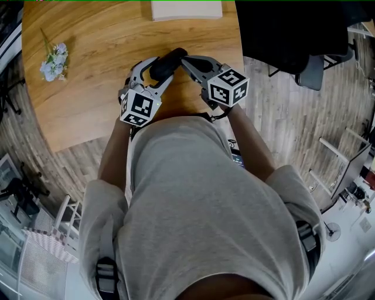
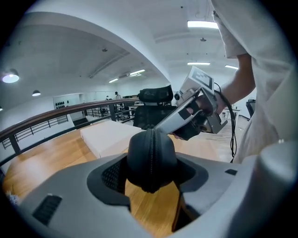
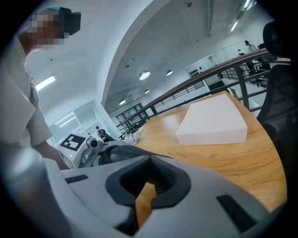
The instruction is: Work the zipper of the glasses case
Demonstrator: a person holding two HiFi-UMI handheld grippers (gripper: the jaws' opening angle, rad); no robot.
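**Glasses case held at the near edge of the worktop**

The black glasses case [image 1: 170,61] is held over the round wooden worktop [image 1: 99,88], just inside its near edge and close to the person's body. In the left gripper view bare wood shows below the case.

The left gripper [image 1: 157,75] has the case across its middle. In its own view the jaws press on the two sides of the rounded shell [image 2: 151,158]. The closed zipper [image 2: 152,148] runs down the face that is turned to the camera.

The right gripper [image 1: 186,61] reaches in from the right, and its tip meets the far end of the case. In the right gripper view its jaws [image 3: 148,160] are pressed together, with no gap at the tip. The dark shell [image 3: 122,151] lies just behind the tip, to the left. Whether the zipper pull is caught between the jaws cannot be made out. From the left gripper view, the tip of the right gripper [image 2: 158,129] touches the top of the case where the zipper line ends.

A flat white box [image 1: 186,9] lies at the far edge of the worktop. A small bunch of pale flowers [image 1: 54,61] lies near the left edge, well apart from the grippers.
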